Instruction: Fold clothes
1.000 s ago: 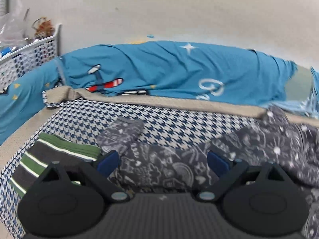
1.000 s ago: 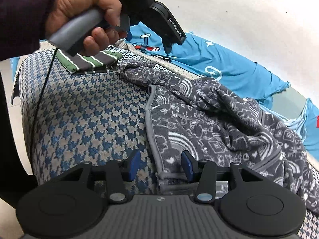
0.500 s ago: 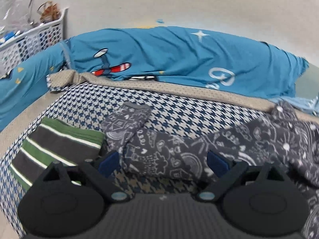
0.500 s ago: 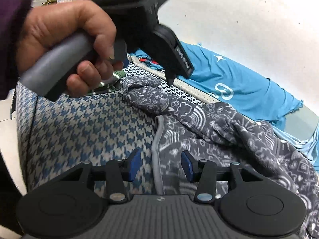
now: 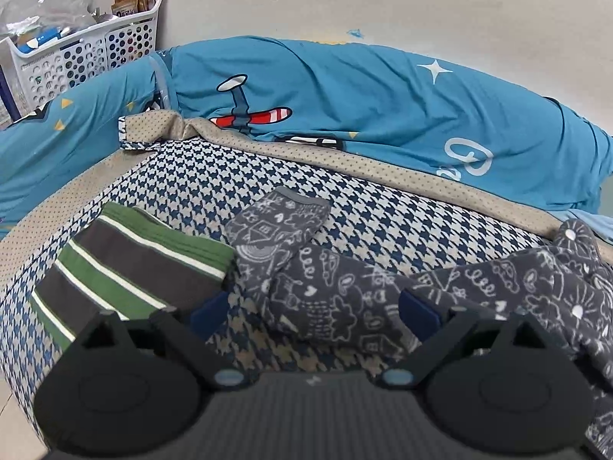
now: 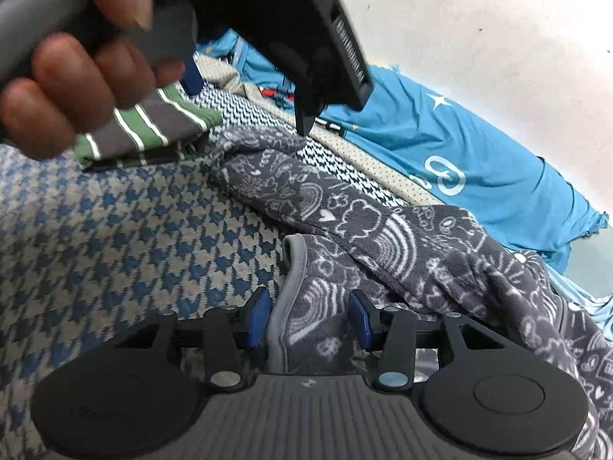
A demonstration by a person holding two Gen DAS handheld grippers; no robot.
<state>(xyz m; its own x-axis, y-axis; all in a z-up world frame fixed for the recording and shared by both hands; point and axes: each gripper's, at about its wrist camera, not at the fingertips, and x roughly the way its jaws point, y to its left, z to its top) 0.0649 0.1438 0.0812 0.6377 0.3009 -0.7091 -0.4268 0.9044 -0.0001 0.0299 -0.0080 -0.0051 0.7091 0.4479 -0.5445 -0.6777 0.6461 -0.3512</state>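
A dark grey garment with white doodle print (image 5: 345,299) lies crumpled on the houndstooth-covered surface (image 5: 214,184); it also shows in the right wrist view (image 6: 383,237). My left gripper (image 5: 314,310) is open, its fingers either side of the garment's sleeve. My right gripper (image 6: 308,316) is open around the garment's grey-trimmed edge (image 6: 283,299). A folded green-and-grey striped garment (image 5: 122,268) lies to the left. In the right wrist view the hand holding the left gripper (image 6: 76,88) fills the upper left.
A blue patterned quilt (image 5: 383,103) lies bunched along the wall behind. A white perforated basket (image 5: 84,50) with clutter stands at the back left. The surface edge drops off at the left.
The left gripper has moved forward and lower over the sleeve. The right gripper has closed in on the garment's trimmed edge. Both stay open.
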